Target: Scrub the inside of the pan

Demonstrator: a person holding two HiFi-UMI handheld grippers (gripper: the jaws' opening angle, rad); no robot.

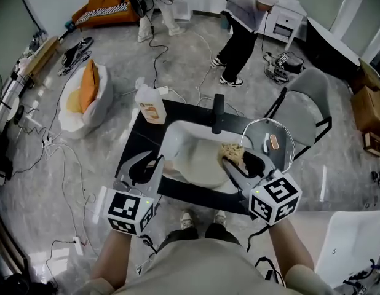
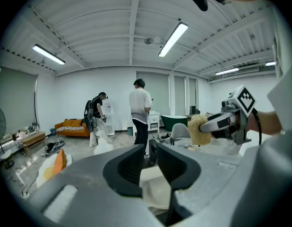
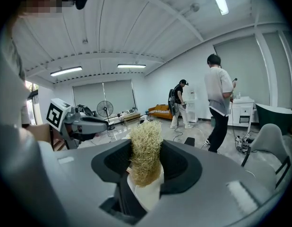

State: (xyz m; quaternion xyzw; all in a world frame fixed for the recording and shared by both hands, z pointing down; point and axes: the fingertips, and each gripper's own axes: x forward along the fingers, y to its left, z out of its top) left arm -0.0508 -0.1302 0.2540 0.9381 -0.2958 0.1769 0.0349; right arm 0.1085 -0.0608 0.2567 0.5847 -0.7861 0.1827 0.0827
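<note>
A white pan (image 1: 202,165) with a cream inside and a black handle (image 1: 217,112) lies on a black table (image 1: 178,192). My right gripper (image 1: 236,158) is shut on a tan fibrous scrubber (image 1: 232,152) held over the pan's right half; in the right gripper view the scrubber (image 3: 146,150) stands upright between the jaws, with the pan (image 3: 147,195) below. My left gripper (image 1: 148,165) sits at the pan's left rim. In the left gripper view its jaws stand a narrow gap apart with nothing pressed between them, and the pan (image 2: 153,186) shows below.
A soap bottle (image 1: 151,106) stands at the table's far left corner. A glass lid (image 1: 271,141) lies right of the pan. A grey chair (image 1: 304,106) stands beyond the table's right side. Two people (image 1: 242,17) stand further back, with cables on the floor.
</note>
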